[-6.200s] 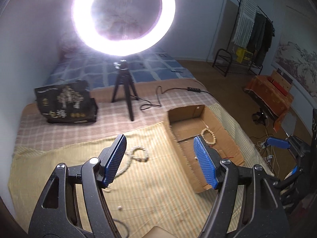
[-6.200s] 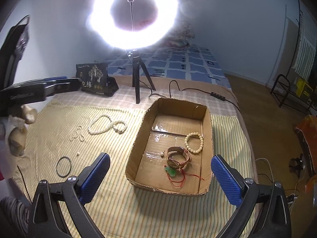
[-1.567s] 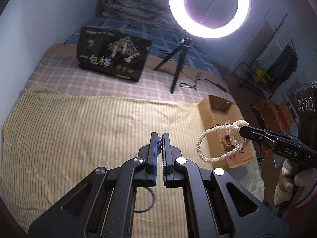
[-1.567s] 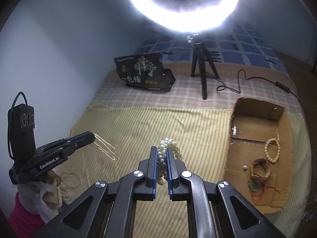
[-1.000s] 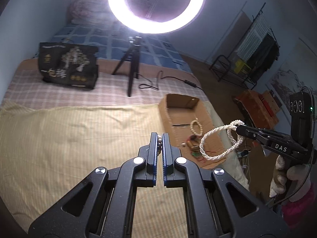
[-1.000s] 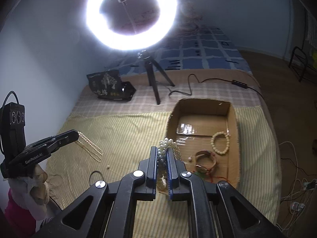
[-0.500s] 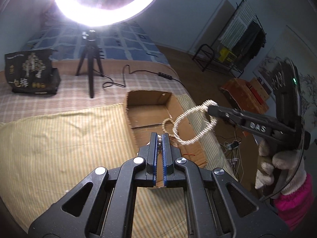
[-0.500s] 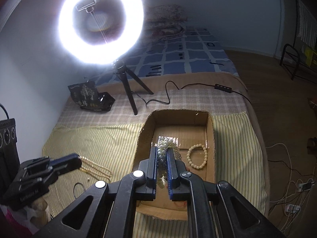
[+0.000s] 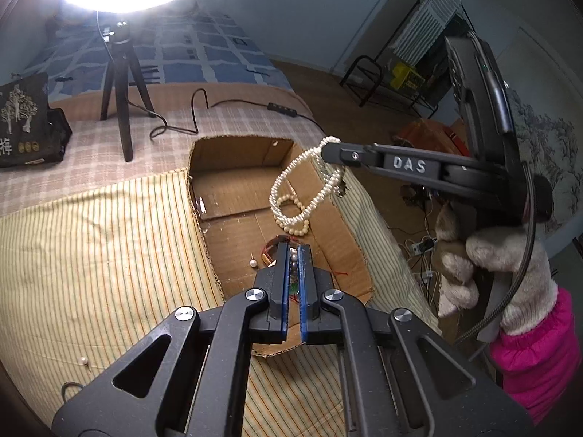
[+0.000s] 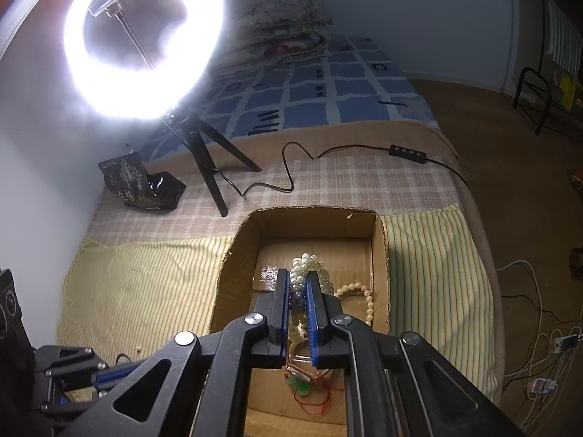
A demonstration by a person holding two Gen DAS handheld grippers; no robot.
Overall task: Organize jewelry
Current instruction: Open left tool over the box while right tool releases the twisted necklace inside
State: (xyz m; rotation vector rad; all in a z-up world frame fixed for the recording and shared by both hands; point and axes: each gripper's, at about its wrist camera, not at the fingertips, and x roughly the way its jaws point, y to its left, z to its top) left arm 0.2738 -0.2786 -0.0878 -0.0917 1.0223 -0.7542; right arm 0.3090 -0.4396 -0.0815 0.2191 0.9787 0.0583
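Bedspread under cardboard box: we fear both grippers, left and right, clamped on pearl strands, could snag them on release.

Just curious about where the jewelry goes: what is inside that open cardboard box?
Inside the brown cardboard box: a cream bead bracelet, a brown bangle, a loose pearl, a green pendant on red cord. The hand-held gripper covers part of the floor.
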